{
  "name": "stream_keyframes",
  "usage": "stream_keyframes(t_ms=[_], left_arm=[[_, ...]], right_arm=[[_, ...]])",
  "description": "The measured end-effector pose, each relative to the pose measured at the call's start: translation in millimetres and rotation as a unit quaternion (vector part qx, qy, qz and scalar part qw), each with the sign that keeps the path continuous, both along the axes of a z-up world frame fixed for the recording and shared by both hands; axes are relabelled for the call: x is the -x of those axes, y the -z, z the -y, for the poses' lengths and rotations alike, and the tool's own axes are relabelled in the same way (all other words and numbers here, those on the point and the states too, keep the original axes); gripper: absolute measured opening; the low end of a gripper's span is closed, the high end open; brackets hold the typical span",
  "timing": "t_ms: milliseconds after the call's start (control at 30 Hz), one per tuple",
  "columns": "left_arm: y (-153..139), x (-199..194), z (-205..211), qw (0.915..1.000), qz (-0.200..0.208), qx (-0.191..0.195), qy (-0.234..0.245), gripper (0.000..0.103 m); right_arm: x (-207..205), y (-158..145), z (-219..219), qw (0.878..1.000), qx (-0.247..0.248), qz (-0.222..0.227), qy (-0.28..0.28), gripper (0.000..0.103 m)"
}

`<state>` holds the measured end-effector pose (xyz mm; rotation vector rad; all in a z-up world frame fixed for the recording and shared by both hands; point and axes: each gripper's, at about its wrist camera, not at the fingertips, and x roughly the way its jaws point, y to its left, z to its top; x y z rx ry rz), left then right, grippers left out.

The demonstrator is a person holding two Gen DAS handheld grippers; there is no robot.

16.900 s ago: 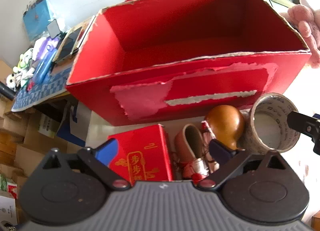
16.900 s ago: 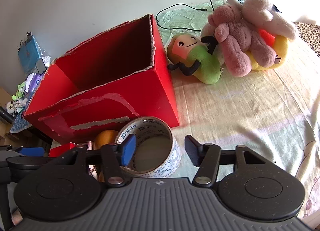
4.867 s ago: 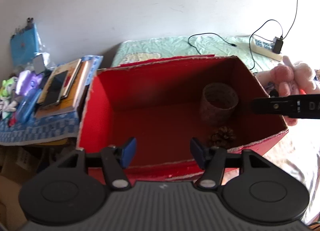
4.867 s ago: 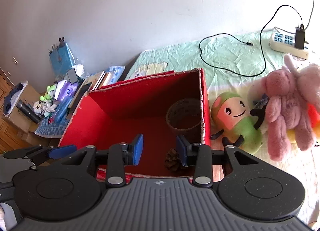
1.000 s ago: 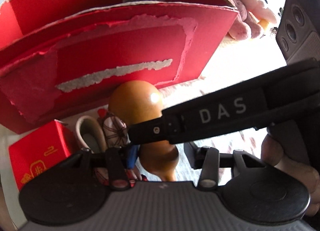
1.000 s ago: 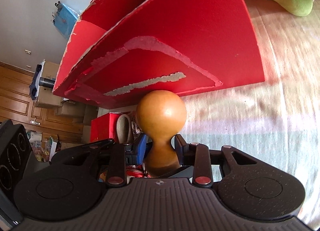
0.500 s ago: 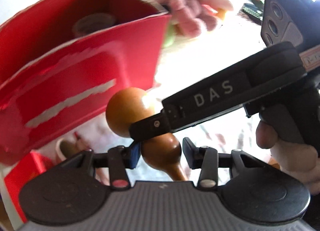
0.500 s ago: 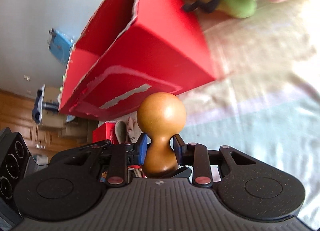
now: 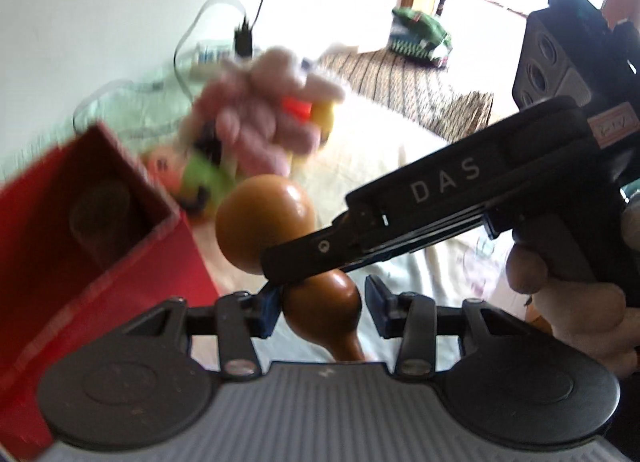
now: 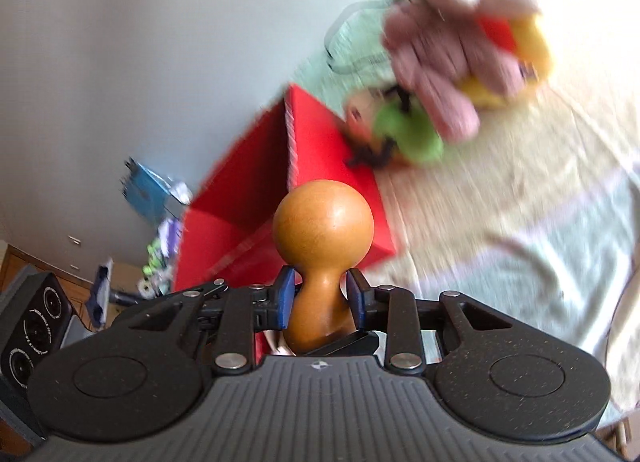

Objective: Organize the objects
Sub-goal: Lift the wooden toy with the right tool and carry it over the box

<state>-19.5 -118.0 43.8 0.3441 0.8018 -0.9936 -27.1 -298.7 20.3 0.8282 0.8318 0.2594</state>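
Note:
A brown wooden gourd (image 9: 264, 218) hangs in the air to the right of the red cardboard box (image 9: 140, 282). My right gripper (image 10: 320, 294) is shut on the gourd's (image 10: 324, 222) narrow neck, big bulb pointing away. In the left wrist view its black fingers (image 9: 400, 222) cross in from the right, with a hand on the handle. My left gripper (image 9: 320, 306) closes around the small lower bulb; its left pad touches it and its right pad sits tight beside it. A tape roll (image 9: 100, 214) lies blurred inside the box.
Pink and yellow plush toys (image 9: 256, 110) and a green plush (image 9: 204, 178) lie on the bedsheet behind the box (image 10: 328, 150). A power strip with cables (image 9: 212, 50) sits by the wall. Blue clutter (image 10: 148, 190) stands left of the box.
Both grippers have risen and swung with the gourd. The box front has slid down and left in view, its open top now shows, and the plush toys have come into sight.

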Motion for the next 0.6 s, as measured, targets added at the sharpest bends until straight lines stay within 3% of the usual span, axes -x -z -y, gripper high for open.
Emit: stream_keyframes(t_ms=[100,333,500,600], left_arm=[[-17,-11,14,0.9993,0.033,0.016,0.000,0.045],[-56,-44,-18,0.9958,0.074,0.035,-0.040,0.045],[-64,-81,-40,0.9923,0.088,0.027,-0.083,0.045],[-58,-103,-55,0.9914,0.075,0.019,-0.106,0.045]], right_arm=[[-11,-20,0,0.999,0.004,0.032,-0.005,0.031],[-70,-52,-24,0.995,0.020,0.081,-0.052,0.031],[-121,-59,-50,0.992,0.022,0.081,-0.093,0.031],[-149,-53,-67,0.991,0.027,0.063,-0.115,0.031]])
